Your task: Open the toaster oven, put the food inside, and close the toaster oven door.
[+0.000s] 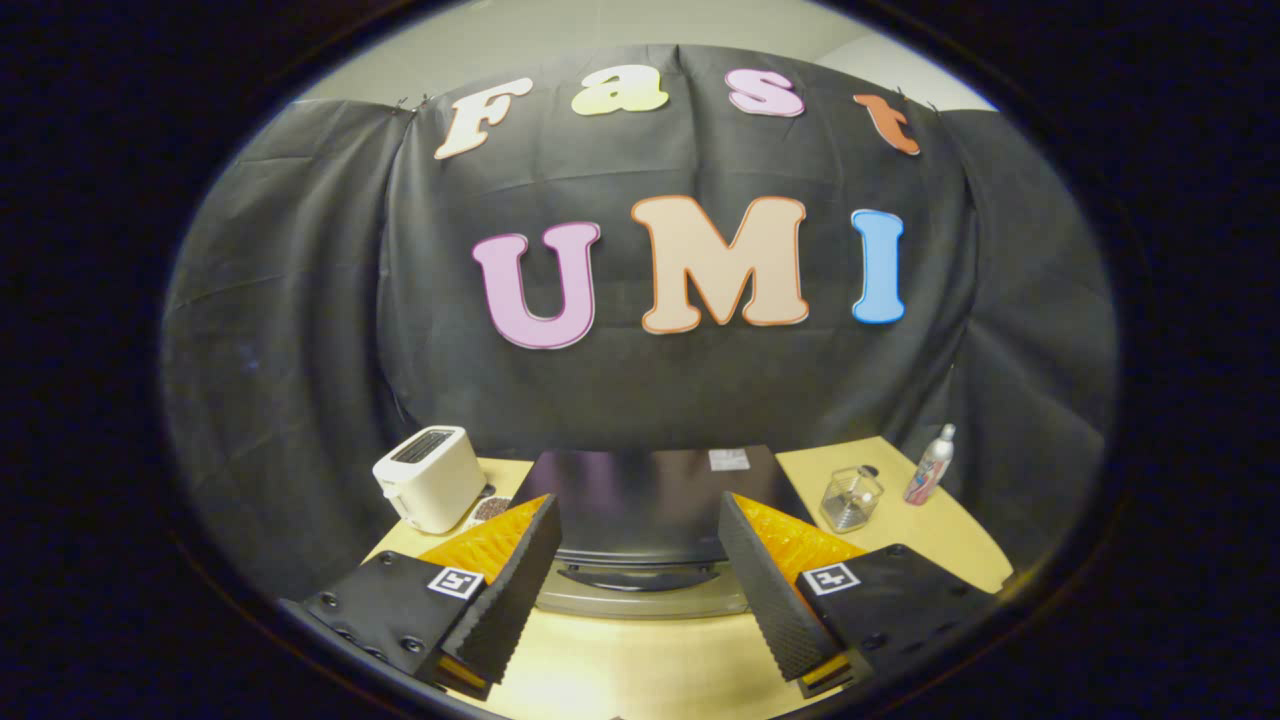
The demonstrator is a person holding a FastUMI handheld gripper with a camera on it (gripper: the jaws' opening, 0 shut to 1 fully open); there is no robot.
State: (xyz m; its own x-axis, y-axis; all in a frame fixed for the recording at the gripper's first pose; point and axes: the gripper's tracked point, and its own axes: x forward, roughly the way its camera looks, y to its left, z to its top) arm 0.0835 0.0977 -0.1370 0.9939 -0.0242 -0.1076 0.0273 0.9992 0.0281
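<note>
— Can you make out the toaster oven (pixel 645 500) front from here?

— Barely. The gripper (pixel 640 560) fingers stand wide apart, nothing between them, and each covers a lower corner of it. I can't tell what's behind the door.

— That dark patch beside the white toaster (pixel 430 478)?

— Half hidden behind the toaster and one finger; too small to name.

— And the glass jar (pixel 851 498)?

— Contents unclear.

Glossy dark toaster oven (pixel 650 495) top, smooth pale wood-look table (pixel 640 660), ribbed matt tool (pixel 640 575) pads, clear glass jar (pixel 850 498)
</note>
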